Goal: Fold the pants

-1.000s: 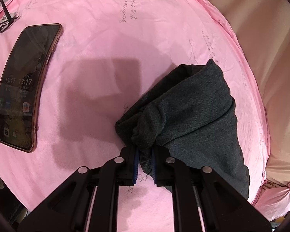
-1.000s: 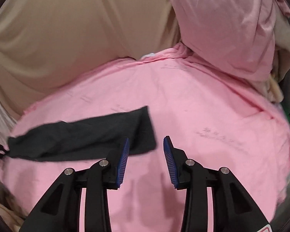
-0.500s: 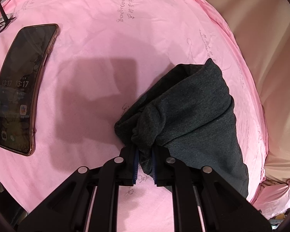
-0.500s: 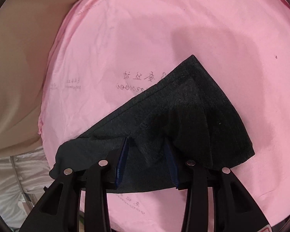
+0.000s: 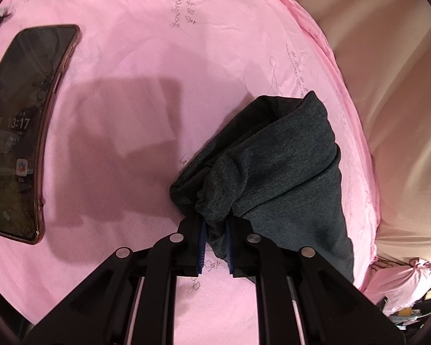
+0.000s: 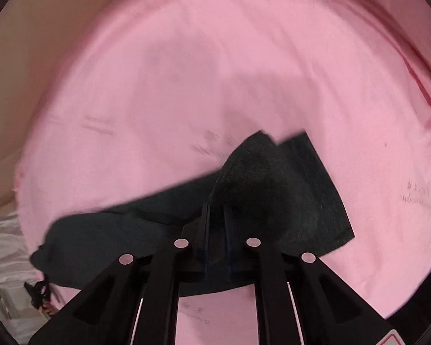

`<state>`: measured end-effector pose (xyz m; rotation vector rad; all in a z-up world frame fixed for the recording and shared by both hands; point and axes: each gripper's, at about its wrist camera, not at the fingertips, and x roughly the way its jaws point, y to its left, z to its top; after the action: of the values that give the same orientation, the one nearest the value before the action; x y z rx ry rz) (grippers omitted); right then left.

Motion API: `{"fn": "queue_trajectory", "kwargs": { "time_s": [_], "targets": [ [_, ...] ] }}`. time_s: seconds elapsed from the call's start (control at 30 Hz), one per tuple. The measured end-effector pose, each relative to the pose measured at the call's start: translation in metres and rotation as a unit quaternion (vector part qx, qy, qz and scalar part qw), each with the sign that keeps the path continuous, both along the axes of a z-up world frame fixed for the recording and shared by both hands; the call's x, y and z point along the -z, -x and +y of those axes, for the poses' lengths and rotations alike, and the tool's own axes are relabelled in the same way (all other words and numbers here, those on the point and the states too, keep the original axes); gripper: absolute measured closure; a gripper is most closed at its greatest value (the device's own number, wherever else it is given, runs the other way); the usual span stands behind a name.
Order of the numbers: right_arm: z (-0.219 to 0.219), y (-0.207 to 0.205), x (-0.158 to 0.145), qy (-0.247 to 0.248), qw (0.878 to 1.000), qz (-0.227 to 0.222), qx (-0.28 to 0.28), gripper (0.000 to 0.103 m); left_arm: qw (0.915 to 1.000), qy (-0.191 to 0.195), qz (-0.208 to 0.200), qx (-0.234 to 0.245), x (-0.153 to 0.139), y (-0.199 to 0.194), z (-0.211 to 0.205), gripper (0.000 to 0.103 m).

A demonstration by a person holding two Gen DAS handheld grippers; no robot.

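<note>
Dark grey pants (image 5: pixel 275 178) lie at lower right on a pink sheet (image 5: pixel 158 57), the left gripper (image 5: pixel 214 244) and right gripper (image 6: pixel 217 247) each clamped on an end, mid-fold; next, likely, bringing ends together. Smartphone (image 5: pixel 20 132) at left.

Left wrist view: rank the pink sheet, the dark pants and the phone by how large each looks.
1. pink sheet
2. dark pants
3. phone

The pants lie nearer the camera, so their real size against the phone is unsure.

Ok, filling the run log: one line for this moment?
left gripper: shut on pants | right gripper: shut on pants | phone: on pink sheet
</note>
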<state>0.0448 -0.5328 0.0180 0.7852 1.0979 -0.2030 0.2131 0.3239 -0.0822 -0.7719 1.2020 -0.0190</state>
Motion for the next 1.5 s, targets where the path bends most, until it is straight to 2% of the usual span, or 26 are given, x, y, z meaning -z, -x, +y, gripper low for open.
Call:
{"fn": "queue_trajectory", "kwargs": {
  "time_s": [0.03,0.07,0.1,0.17,0.23,0.3,0.37,0.4,0.47,0.5,0.53,0.63,0.7,0.73,0.77,0.87,0.97,1.03,1.1,1.13,1.17,1.2,1.23,1.27,1.4,1.5],
  "targets": [
    [-0.001,0.017,-0.017,0.001,0.998,-0.055,-0.002,0.096,1.0000,0.004,-0.001,0.000,0.000,0.001,0.001,0.092],
    [0.000,0.036,-0.024,0.013,0.996,-0.088,-0.006,0.096,1.0000,0.009,-0.003,0.000,0.001,0.002,0.002,0.092],
    [-0.001,0.053,-0.018,0.019,0.994,-0.104,-0.012,0.097,0.9999,0.010,-0.004,0.001,0.001,0.002,0.002,0.092],
    [-0.015,0.086,0.018,0.016,0.996,-0.089,0.007,0.098,0.9999,0.009,-0.007,0.003,0.001,0.003,0.002,0.092],
    [-0.037,0.115,0.079,-0.005,0.999,-0.024,0.047,0.095,1.0000,0.006,-0.005,0.002,0.000,0.003,0.001,0.092],
    [-0.046,0.132,0.107,-0.029,0.997,-0.029,0.068,0.093,1.0000,-0.001,0.000,0.002,-0.001,0.002,-0.002,0.092],
    [-0.055,0.150,0.104,-0.038,0.994,-0.065,0.080,0.092,0.9999,-0.011,0.005,0.002,-0.003,0.000,-0.004,0.092],
    [-0.054,0.152,0.097,-0.027,0.993,-0.086,0.081,0.088,0.9998,-0.018,0.009,0.001,-0.004,-0.001,-0.006,0.092],
    [-0.050,0.145,0.086,-0.007,0.991,-0.110,0.072,0.067,0.9995,-0.028,0.014,-0.002,-0.006,-0.002,-0.008,0.092],
    [-0.049,0.136,0.087,0.001,0.991,-0.116,0.067,0.053,0.9994,-0.030,0.015,-0.004,-0.006,-0.002,-0.009,0.092],
    [-0.049,0.127,0.087,0.013,0.992,-0.111,0.064,0.052,0.9992,-0.036,0.017,-0.005,-0.007,-0.002,-0.011,0.092],
    [-0.057,0.106,0.096,0.022,0.994,-0.084,0.062,0.052,0.9984,-0.052,0.019,-0.009,-0.009,-0.004,-0.016,0.092],
    [-0.057,0.102,0.100,0.042,0.994,-0.083,0.057,0.054,0.9979,-0.061,0.021,-0.011,-0.010,-0.004,-0.018,0.092],
    [-0.052,0.098,0.096,0.047,0.994,-0.089,0.047,0.080,0.9978,-0.062,0.022,-0.013,-0.010,-0.005,-0.018,0.092],
    [-0.049,0.096,0.092,0.043,0.994,-0.097,0.036,0.098,0.9976,-0.064,0.023,-0.014,-0.010,-0.006,-0.018,0.092],
    [-0.034,0.104,0.056,0.091,0.986,-0.134,0.028,0.098,0.9969,-0.073,0.028,-0.010,-0.012,-0.008,-0.021,0.092],
    [-0.031,0.128,0.035,0.090,0.983,-0.153,0.036,0.098,0.9964,-0.078,0.032,-0.006,-0.012,-0.009,-0.021,0.092],
    [-0.041,0.136,0.054,0.103,0.987,-0.118,0.044,0.098,0.9966,-0.077,0.030,-0.004,-0.012,-0.009,-0.020,0.092],
    [-0.057,0.137,0.093,0.063,0.994,-0.066,0.056,0.098,0.9970,-0.072,0.029,-0.004,-0.011,-0.010,-0.019,0.092],
    [-0.063,0.142,0.101,0.043,0.994,-0.081,0.066,0.102,0.9972,-0.069,0.030,-0.005,-0.011,-0.010,-0.018,0.092],
    [-0.066,0.148,0.102,0.028,0.991,-0.099,0.081,0.101,0.9973,-0.068,0.030,-0.004,-0.011,-0.010,-0.018,0.092],
    [-0.067,0.153,0.098,0.025,0.990,-0.108,0.091,0.094,0.9972,-0.069,0.030,-0.002,-0.011,-0.009,-0.018,0.092],
    [-0.065,0.159,0.091,0.040,0.987,-0.116,0.104,0.083,0.9971,-0.070,0.029,0.000,-0.013,-0.008,-0.018,0.092],
    [-0.061,0.165,0.083,0.058,0.985,-0.122,0.111,0.080,0.9970,-0.072,0.028,0.000,-0.016,-0.006,-0.017,0.092],
    [-0.035,0.179,0.057,0.096,0.977,-0.153,0.111,0.079,0.9968,-0.077,-0.021,-0.005,-0.049,0.012,-0.019,0.092],
    [0.014,0.165,0.041,0.142,0.974,-0.163,0.063,0.079,0.9941,-0.087,-0.065,0.009,-0.078,0.021,-0.034,0.091]
  ]
}}
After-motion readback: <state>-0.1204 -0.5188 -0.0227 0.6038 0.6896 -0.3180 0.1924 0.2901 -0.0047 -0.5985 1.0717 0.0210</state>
